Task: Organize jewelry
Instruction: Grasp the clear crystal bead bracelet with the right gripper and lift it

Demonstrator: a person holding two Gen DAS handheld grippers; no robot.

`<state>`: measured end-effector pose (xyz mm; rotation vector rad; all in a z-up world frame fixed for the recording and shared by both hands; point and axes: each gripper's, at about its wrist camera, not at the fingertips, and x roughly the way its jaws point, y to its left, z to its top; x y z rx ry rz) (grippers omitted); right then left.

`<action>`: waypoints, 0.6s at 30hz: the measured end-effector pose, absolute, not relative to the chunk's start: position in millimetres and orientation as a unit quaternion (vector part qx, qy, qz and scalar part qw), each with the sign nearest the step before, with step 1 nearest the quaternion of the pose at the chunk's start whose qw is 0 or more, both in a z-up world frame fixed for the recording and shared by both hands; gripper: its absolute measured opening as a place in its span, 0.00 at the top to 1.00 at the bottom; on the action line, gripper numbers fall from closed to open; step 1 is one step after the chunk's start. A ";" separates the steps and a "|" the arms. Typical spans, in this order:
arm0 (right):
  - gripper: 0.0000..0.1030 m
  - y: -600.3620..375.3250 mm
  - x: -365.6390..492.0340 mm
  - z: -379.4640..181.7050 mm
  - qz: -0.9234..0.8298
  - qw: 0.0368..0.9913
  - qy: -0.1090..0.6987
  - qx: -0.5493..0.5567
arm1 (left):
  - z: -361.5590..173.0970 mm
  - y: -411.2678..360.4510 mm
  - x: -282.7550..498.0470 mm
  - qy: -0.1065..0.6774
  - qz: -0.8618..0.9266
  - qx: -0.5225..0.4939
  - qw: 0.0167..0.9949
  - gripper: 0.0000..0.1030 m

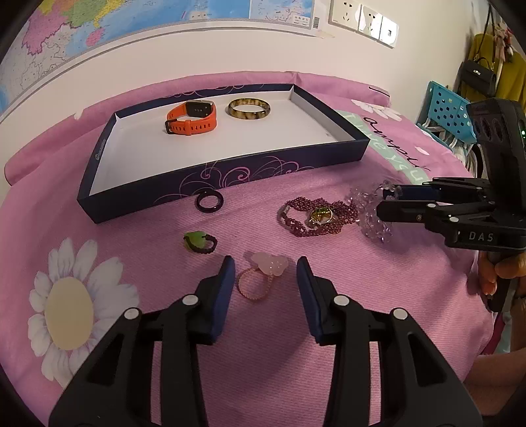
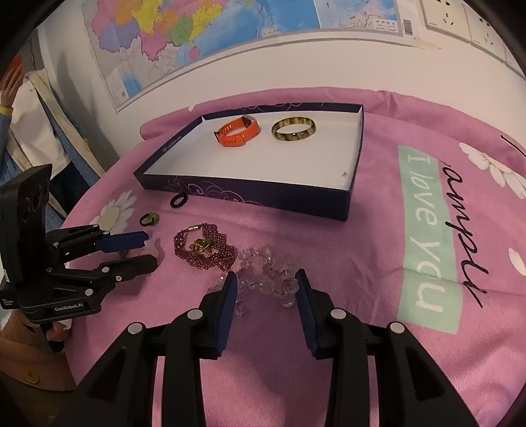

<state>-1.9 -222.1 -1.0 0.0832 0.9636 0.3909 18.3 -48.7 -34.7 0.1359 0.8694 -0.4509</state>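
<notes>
A dark blue box lid used as a tray [image 1: 210, 170] [image 2: 263, 193] lies on the pink cloth. It holds an orange watch [image 1: 192, 118] [image 2: 238, 131] and a mottled bangle [image 1: 249, 108] [image 2: 293, 130]. On the cloth lie a black ring [image 1: 209, 201] [image 2: 178, 200], a green-stone ring [image 1: 199, 241] [image 2: 149, 218], a pink-stone ring [image 1: 263, 274], a garnet bead bracelet [image 1: 317, 216] [image 2: 203, 251] and a clear crystal bracelet [image 1: 373, 213] [image 2: 263, 279]. My left gripper [image 1: 265, 266] [image 2: 144, 249] is open around the pink-stone ring. My right gripper [image 2: 265, 282] [image 1: 384, 200] is open around the crystal bracelet.
The pink cloth with daisy prints [image 1: 75, 305] covers the table. A wall map [image 2: 197, 29] and sockets [image 1: 365, 18] are behind. A blue perforated basket [image 1: 443, 108] and hanging bags stand at the far right.
</notes>
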 end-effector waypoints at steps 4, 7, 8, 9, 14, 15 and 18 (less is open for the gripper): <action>0.87 -221.8 -0.4 -1.5 0.194 0.864 0.462 0.044 | -33.7 -46.8 18.7 0.417 -0.215 0.063 0.881 0.73; 0.92 -221.6 -2.8 1.3 0.193 0.868 0.455 0.044 | -33.5 -45.5 18.9 0.420 -0.218 0.059 0.879 0.94; 0.92 -222.1 -3.6 3.0 0.194 0.870 0.452 0.047 | -33.5 -44.5 19.3 0.421 -0.222 0.055 0.878 0.96; 0.92 -222.6 -3.9 4.5 0.194 0.871 0.449 0.049 | -33.2 -43.7 19.3 0.421 -0.223 0.052 0.878 0.96; 0.92 -222.5 -6.3 14.9 0.202 0.875 0.436 0.054 | -32.4 -42.2 18.8 0.421 -0.224 0.048 0.877 0.98; 0.92 -222.6 -6.3 16.7 0.203 0.876 0.434 0.055 | -30.7 -42.0 18.5 0.418 -0.218 0.049 0.881 0.88; 0.92 -222.2 -5.7 20.4 0.207 0.877 0.429 0.058 | -24.5 -43.3 21.7 0.402 -0.208 0.051 0.890 0.53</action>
